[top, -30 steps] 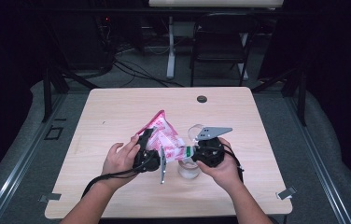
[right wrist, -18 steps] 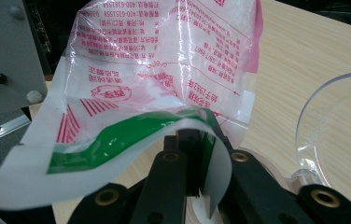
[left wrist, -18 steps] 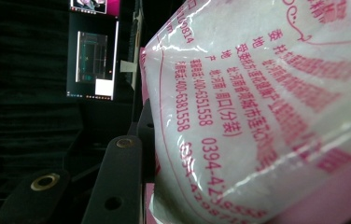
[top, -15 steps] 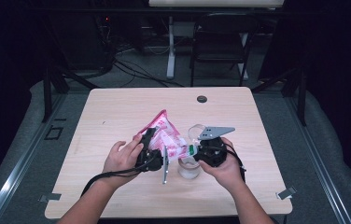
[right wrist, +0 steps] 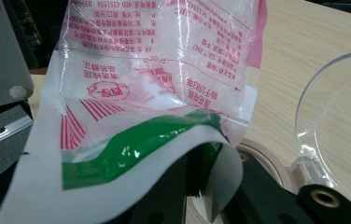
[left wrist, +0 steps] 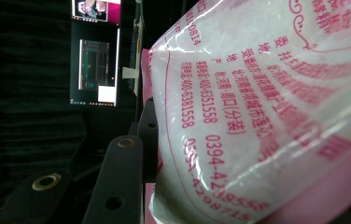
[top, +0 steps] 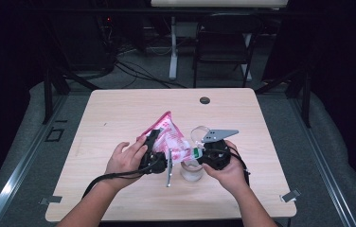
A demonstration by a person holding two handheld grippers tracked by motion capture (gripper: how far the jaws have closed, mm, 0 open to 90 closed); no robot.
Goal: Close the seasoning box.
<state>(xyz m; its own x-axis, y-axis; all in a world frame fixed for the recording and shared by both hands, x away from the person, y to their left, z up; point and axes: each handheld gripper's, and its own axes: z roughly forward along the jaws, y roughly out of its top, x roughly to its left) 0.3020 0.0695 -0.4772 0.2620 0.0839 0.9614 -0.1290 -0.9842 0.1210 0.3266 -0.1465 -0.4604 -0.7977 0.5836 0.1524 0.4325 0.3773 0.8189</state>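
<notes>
High view is showing me tipping a pink-and-white bag (top: 169, 137) of white grains toward a clear jar (top: 191, 169), which is standing on the table (top: 119, 109) at about six o'clock from the bag's lower corner, between my two hands. My left claw (top: 151, 142) is clamping the body of the bag at its nine o'clock side, jaws part-closed around the bulk. My right claw (top: 199, 152) is pinching the torn, green-edged corner of the bag at its four o'clock end, jaws as tight as they go, just above the jar's mouth.

Right gripper view is showing that green-edged flap (right wrist: 136, 140) folding over my jaws, with the jar's hinged clear lid (right wrist: 337, 112) standing open at three o'clock.

Left gripper view is showing the bag's printed side (left wrist: 257, 107) pressing against one black jaw.

Compared with a second ago, both hands are sitting in nearly the same place; the left grip is barely tighter, too little to call a squeeze. I am judging that the spout is lined up and pouring is beginning or about to begin, though I cannot see any grains falling. A spoon-like metal piece (top: 169, 174) is lying by the jar at nine o'clock.
</notes>
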